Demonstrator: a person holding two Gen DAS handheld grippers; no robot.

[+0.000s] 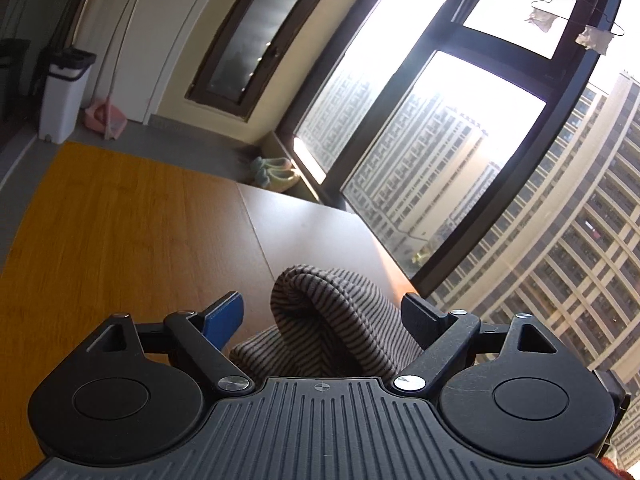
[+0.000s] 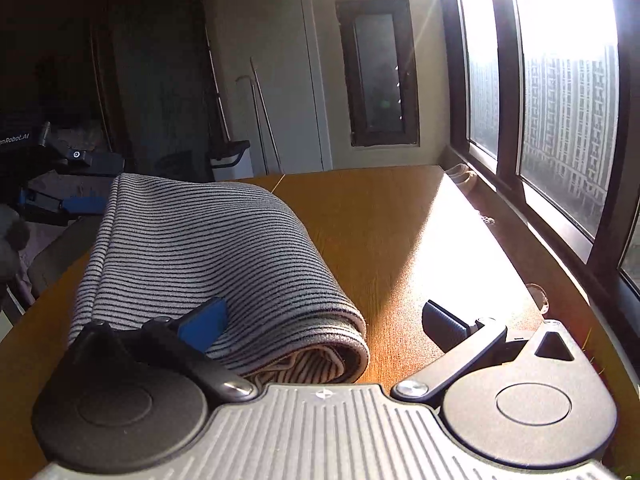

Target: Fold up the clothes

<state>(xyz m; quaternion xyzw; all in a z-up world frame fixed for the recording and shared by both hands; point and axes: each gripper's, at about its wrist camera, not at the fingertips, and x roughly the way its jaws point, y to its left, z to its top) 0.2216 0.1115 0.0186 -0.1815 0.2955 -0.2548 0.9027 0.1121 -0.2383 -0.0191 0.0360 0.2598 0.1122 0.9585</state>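
A grey garment with thin black stripes (image 2: 192,248) lies folded on the wooden table (image 2: 380,220), its rolled edge toward the camera. My right gripper (image 2: 324,326) is open; its blue left finger (image 2: 204,328) hovers over the cloth, while its right one is above bare wood. In the left wrist view a raised fold of the garment (image 1: 320,288) stands between the wide-apart fingers of my left gripper (image 1: 322,312). A gap shows between the blue pad (image 1: 224,316) and the cloth. That gripper's blue finger (image 2: 84,204) also shows at the garment's far left end.
The table (image 1: 120,220) runs along a big window (image 1: 440,140) on the right. A white bin (image 1: 64,92) and a pink dustpan (image 1: 106,118) stand on the floor beyond the table, with slippers (image 1: 274,170) by the window. A wire hanger (image 1: 576,16) hangs overhead.
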